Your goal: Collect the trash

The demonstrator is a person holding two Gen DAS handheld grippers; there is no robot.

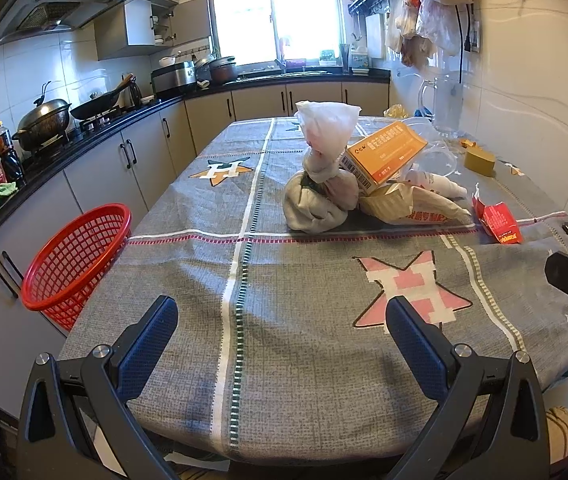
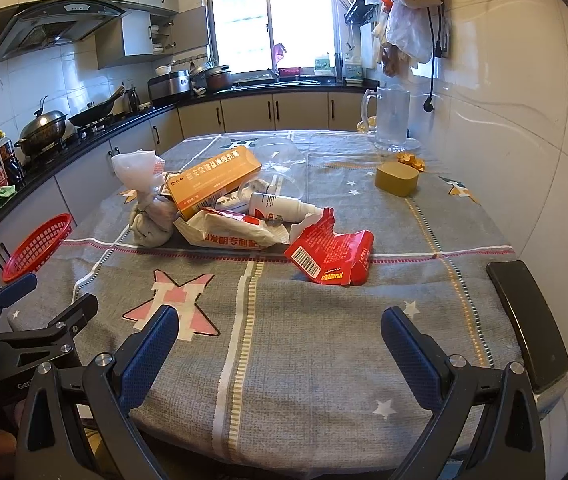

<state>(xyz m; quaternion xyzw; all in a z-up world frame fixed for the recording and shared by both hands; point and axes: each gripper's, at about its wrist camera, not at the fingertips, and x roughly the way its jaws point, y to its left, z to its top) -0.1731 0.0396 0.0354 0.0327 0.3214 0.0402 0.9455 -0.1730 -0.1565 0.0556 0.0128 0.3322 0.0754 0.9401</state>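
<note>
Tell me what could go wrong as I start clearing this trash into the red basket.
The red basket sits at the table's edge, so a nudge might tip it off. The orange box leans on the pile, so pulling the tied plastic bag may topple it. The glass pitcher stands behind.

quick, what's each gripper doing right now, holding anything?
Left gripper: open, holding nothing, above the tablecloth.
Right gripper: open, holding nothing.
</note>
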